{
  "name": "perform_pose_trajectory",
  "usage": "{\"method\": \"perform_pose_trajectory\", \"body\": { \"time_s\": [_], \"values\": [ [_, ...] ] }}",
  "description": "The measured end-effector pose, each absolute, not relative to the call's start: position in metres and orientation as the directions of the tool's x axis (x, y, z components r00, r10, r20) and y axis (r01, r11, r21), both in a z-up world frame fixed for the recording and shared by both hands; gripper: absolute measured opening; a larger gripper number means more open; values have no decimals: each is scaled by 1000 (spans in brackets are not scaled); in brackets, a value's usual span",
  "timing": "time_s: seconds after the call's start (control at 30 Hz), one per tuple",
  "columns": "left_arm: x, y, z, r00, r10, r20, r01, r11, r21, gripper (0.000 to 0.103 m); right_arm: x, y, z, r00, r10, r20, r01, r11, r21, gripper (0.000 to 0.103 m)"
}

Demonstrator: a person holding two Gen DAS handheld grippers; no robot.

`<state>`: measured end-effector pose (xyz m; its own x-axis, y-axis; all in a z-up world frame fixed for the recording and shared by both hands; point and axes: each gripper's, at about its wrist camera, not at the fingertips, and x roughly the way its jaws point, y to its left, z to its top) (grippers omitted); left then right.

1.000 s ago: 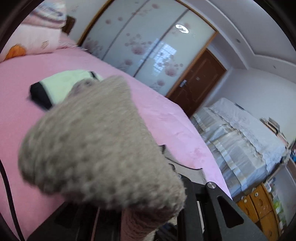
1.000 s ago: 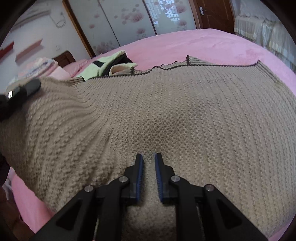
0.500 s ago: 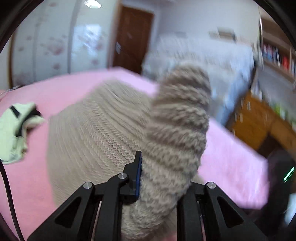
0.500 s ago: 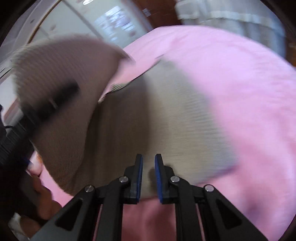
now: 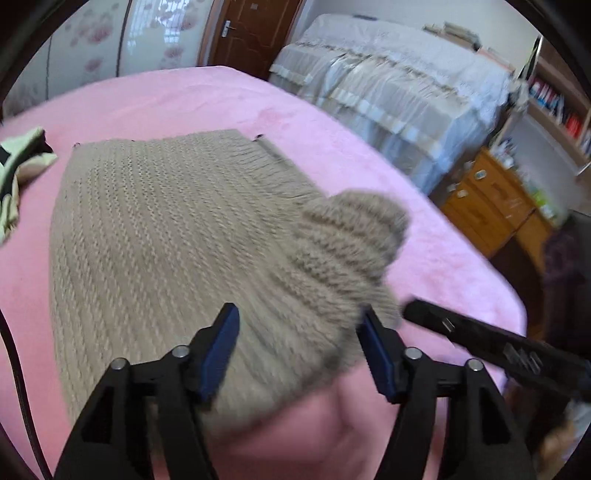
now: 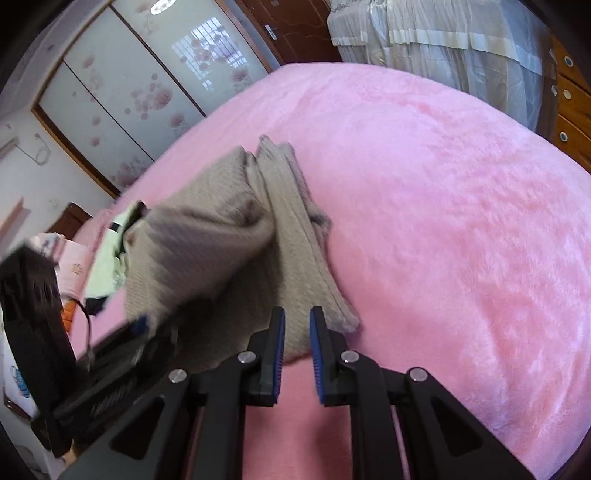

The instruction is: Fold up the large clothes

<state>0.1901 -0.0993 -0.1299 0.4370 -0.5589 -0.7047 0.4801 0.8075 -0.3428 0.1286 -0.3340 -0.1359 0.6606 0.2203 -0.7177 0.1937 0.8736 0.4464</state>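
A beige knit sweater [image 5: 155,229] lies folded on the pink bed [image 5: 221,99]. A ribbed sleeve end [image 5: 343,251] lies bunched on its near right part. My left gripper [image 5: 299,325] is open, with the sleeve end loose between its wide-apart fingers. In the right wrist view the sweater [image 6: 221,254] lies to the left and ahead. My right gripper [image 6: 296,325] has its jaws nearly closed with a narrow gap, just above the sweater's near edge, holding nothing. The left gripper's body [image 6: 122,369] shows at the left there.
A folded green and black garment [image 5: 18,173] lies on the bed's far left. A second bed with a white cover [image 5: 399,85], a wooden cabinet [image 5: 491,206], a brown door [image 5: 251,29] and flowered wardrobe doors [image 6: 147,85] stand beyond. Pink bed surface [image 6: 443,221] stretches to the right.
The left gripper swung the sleeve over onto the sweater body and opened, letting it go. The right gripper moved off the sweater's middle to its near edge.
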Motion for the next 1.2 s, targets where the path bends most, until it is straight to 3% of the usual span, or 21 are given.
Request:
{"method": "perform_pose_trajectory", "body": {
  "time_s": [0.07, 0.2, 0.27, 0.4, 0.63, 0.7, 0.8, 1.07, 1.13, 1.2],
  "values": [
    [179, -91, -121, 424, -584, -693, 482, 793, -373, 68, 130, -338, -125, 668, 248, -702, 170, 867, 468, 18],
    [171, -59, -98, 456, -570, -684, 424, 814, -396, 77, 146, -347, -105, 679, 298, -671, 133, 849, 511, 42],
    [176, -47, -90, 488, -526, -697, 376, 847, -376, 83, 158, -352, -101, 667, 309, -677, 141, 841, 523, 47],
    [196, -16, -94, 561, -328, -760, 222, 944, -243, 84, 190, -361, -111, 576, 465, -672, 145, 751, 644, 48],
    [208, 26, -138, 482, -284, -829, 70, 955, -287, 84, 234, -357, -138, 407, 573, -711, 255, 676, 691, 54],
    [210, 23, -146, 472, -295, -831, 67, 952, -300, 84, 238, -355, -139, 369, 602, -708, 258, 666, 700, 68],
    [206, 26, -153, 470, -312, -826, 85, 947, -309, 84, 241, -345, -134, 338, 605, -721, 235, 688, 687, 82],
    [223, -2, -149, 455, -333, -826, 150, 943, -297, 84, 256, -324, -157, 211, 594, -776, 235, 740, 630, 80],
    [226, -5, -148, 448, -334, -830, 154, 943, -296, 84, 261, -320, -161, 206, 573, -793, 224, 761, 609, 62],
    [231, -6, -147, 439, -339, -832, 150, 941, -305, 84, 265, -318, -166, 186, 568, -801, 209, 774, 598, 28]
  ]
}}
